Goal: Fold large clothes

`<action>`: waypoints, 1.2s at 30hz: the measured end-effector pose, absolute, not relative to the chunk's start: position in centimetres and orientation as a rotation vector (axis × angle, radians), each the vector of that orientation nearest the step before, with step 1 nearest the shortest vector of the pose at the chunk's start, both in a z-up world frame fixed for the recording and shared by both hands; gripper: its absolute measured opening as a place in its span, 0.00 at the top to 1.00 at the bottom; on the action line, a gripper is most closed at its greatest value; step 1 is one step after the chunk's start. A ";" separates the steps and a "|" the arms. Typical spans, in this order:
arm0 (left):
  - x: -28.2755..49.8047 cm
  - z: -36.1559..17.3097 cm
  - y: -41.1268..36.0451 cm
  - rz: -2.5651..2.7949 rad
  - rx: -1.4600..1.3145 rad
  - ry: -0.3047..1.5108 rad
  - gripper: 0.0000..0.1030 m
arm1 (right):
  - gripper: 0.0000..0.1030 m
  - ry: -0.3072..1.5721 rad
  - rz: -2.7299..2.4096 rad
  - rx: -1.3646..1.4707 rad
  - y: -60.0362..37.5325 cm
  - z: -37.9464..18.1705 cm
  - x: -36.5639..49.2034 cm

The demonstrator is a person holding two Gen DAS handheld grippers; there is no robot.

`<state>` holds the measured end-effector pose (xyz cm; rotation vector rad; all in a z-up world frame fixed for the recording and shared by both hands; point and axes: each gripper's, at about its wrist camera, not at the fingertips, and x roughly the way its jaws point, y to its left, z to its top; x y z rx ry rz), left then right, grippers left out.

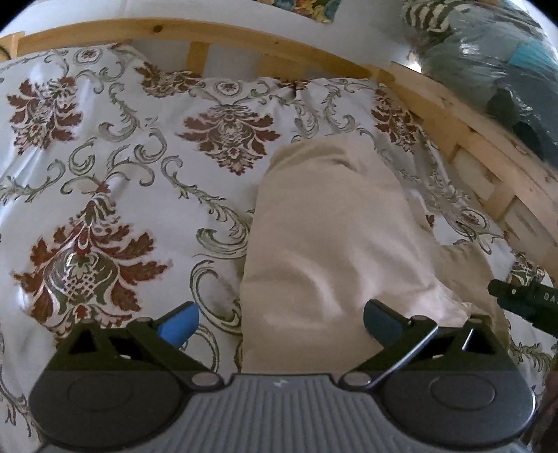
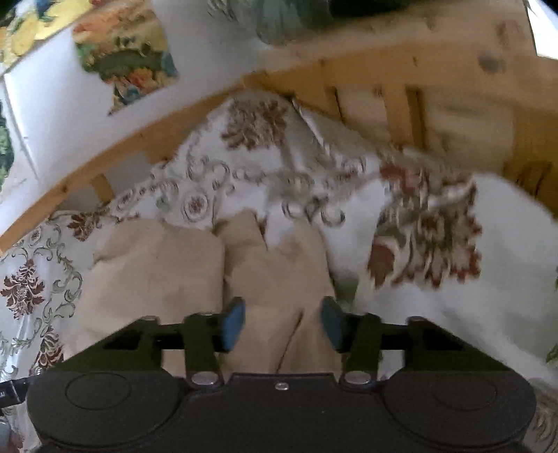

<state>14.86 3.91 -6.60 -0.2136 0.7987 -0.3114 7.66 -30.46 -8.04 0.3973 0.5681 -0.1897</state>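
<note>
Wooden bed rail (image 1: 464, 115) hems the beige garment (image 1: 334, 223) on patterned bedspread (image 1: 115, 146).

A wooden-railed bed (image 1: 450, 101) carries a damask-patterned bedspread (image 1: 139, 167) with beige garment (image 1: 331, 237) on it.

A: Soft daylight, fairly bright; the white floral-patterned bedspread (image 1: 139, 167) nearly washes out at the right of the right wrist view.

B: Glare?

A: A sheen on the shiny plastic-wrapped teal bundle (image 1: 488, 59). The fisheye bends the pale wooden bed rail (image 1: 244, 31) into an arc, and the corners go black.

B: Sharpness?

A: The left view is mostly crisp; the right view is smeared with motion blur, worst across its upper right.
</note>
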 end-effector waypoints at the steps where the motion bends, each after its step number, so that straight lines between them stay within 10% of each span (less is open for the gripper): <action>1: 14.7 -6.6 4.0 -0.306 -0.213 0.796 0.01 | 0.52 0.574 -0.172 0.398 -30.3 -8.0 7.6; 9: 14.6 -7.1 4.5 -0.277 -0.210 0.800 0.01 | 0.40 0.673 -0.127 0.394 -29.8 -9.1 8.9; 26: 14.9 -6.8 4.2 -0.272 -0.181 0.801 0.01 | 0.95 0.482 -0.133 0.029 -26.3 -7.2 9.7; 36: 16.0 -5.3 3.4 -0.360 -0.194 0.775 0.01 | 0.96 0.525 -0.150 -0.248 -26.4 -10.9 15.4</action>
